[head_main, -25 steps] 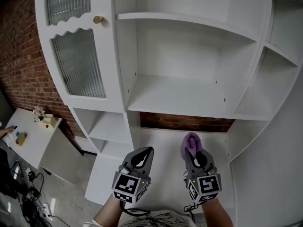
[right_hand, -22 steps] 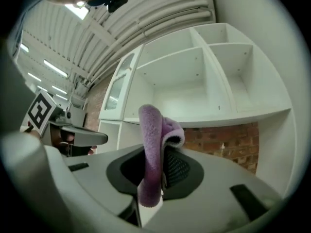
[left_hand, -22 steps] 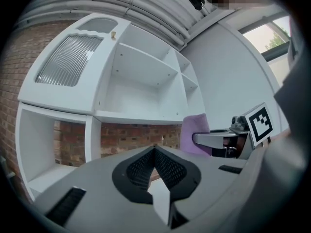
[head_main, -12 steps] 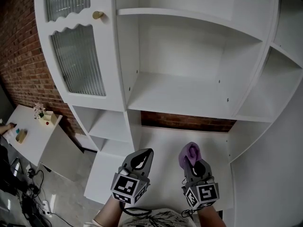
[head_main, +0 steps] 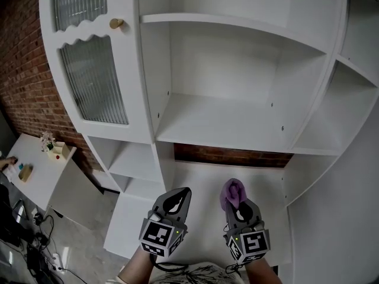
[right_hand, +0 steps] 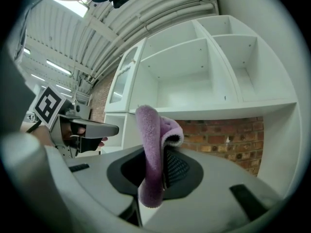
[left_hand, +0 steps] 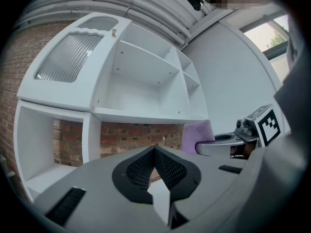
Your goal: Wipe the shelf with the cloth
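Note:
A folded purple cloth [head_main: 232, 192] [right_hand: 151, 149] sticks up from my right gripper [head_main: 237, 201] [right_hand: 154, 176], whose jaws are shut on it. The cloth [left_hand: 197, 137] also shows past my left gripper in the left gripper view. My left gripper [head_main: 176, 201] [left_hand: 154, 161] is beside it, shut with nothing between its jaws. Both are held low in front of the white shelf unit, over its lower counter [head_main: 204, 179]. The wide middle shelf [head_main: 219, 126] [right_hand: 194, 98] [left_hand: 141, 111] lies above and beyond both grippers and is bare.
A cabinet door with ribbed glass [head_main: 89, 81] and a brass knob [head_main: 116, 23] stands at the left. Narrower side shelves [head_main: 323, 138] are at the right. A brick wall [head_main: 228, 154] backs the lower counter. A small white table [head_main: 35, 167] with little objects sits on the floor at the left.
My right gripper with the cloth has drawn back a little toward me and lower. The left gripper has hardly moved. The view has shifted slightly.

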Action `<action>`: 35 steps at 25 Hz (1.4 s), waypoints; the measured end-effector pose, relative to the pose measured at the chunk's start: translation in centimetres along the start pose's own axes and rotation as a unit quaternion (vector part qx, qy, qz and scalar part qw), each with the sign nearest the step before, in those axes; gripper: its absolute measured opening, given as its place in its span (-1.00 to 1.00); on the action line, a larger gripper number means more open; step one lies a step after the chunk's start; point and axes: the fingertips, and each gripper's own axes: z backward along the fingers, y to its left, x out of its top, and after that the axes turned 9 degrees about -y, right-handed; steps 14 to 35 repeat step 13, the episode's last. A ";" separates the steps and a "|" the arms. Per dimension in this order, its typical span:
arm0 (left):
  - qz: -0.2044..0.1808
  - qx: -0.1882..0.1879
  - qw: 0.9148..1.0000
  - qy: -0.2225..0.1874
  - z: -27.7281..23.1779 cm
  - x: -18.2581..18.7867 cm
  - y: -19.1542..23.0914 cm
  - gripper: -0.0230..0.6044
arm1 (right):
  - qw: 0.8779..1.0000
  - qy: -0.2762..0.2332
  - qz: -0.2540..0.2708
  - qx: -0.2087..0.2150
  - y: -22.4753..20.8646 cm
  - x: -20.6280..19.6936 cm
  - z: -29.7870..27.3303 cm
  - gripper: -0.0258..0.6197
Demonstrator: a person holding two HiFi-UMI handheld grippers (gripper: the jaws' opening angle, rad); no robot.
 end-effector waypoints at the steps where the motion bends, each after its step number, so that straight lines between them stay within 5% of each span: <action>1: -0.002 -0.001 1.000 0.001 -0.1 0.0 -0.1 -0.91 | 1.000 0.000 0.000 0.002 0.0 0.0 -0.1 -0.73; 35: 0.003 0.001 1.000 0.003 -0.4 -0.3 -0.2 -0.91 | 1.000 0.015 -0.007 0.017 0.2 -0.9 -0.3 -0.72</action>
